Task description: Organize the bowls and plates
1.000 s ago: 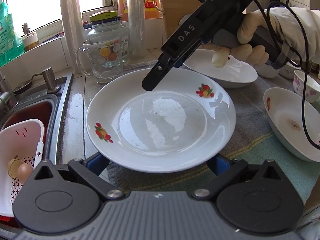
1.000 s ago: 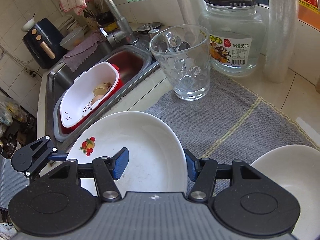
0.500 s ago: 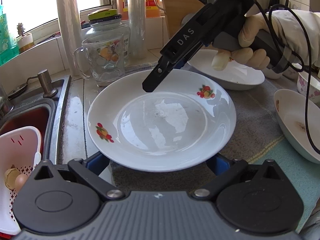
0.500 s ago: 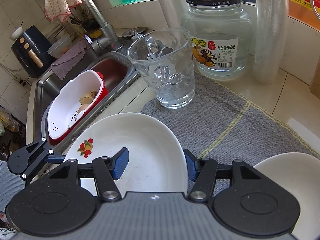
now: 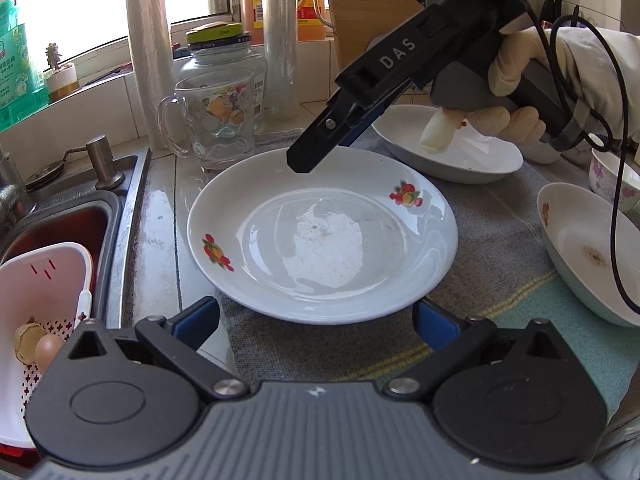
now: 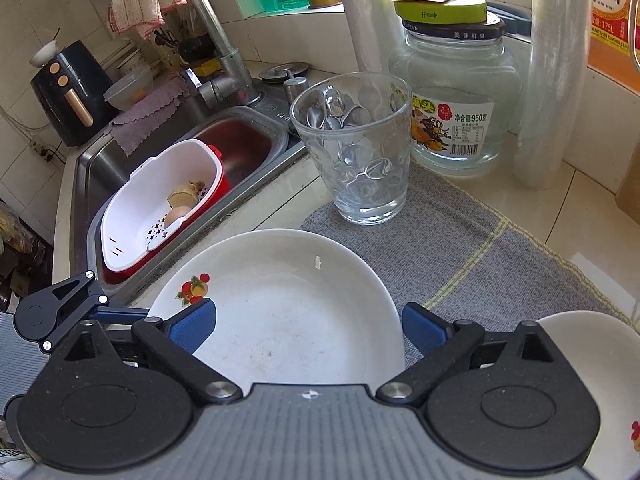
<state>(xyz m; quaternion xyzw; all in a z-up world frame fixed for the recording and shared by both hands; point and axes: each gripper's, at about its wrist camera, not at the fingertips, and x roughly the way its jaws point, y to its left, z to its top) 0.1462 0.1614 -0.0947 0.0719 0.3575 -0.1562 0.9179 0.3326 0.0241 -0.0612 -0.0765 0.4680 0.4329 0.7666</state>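
Observation:
A white plate (image 5: 320, 236) with fruit decals lies on the grey mat (image 5: 500, 240) beside the sink. My left gripper (image 5: 316, 324) is open, its blue pads (image 5: 196, 322) on either side of the plate's near rim without pressing it. A gloved hand holds my right gripper (image 5: 320, 152) over the plate's far rim. In the right wrist view the right gripper (image 6: 308, 326) has its jaws opening wide above the same plate (image 6: 288, 280), with its pads (image 6: 424, 330) clear of it. A second decal plate (image 5: 452, 156) sits behind, and a stained bowl (image 5: 584, 252) to the right.
A glass mug (image 5: 216, 124) and a jar (image 5: 224, 64) stand just past the plate. The steel sink (image 5: 132, 200) at left holds a white and red basket (image 5: 40, 300) with an egg. A small floral bowl (image 5: 612, 176) is at far right. A cable hangs from the right gripper.
The right gripper's jaws have spread much wider apart than half a second ago. Both hands have stayed nearly where they were, and the plate has not moved.

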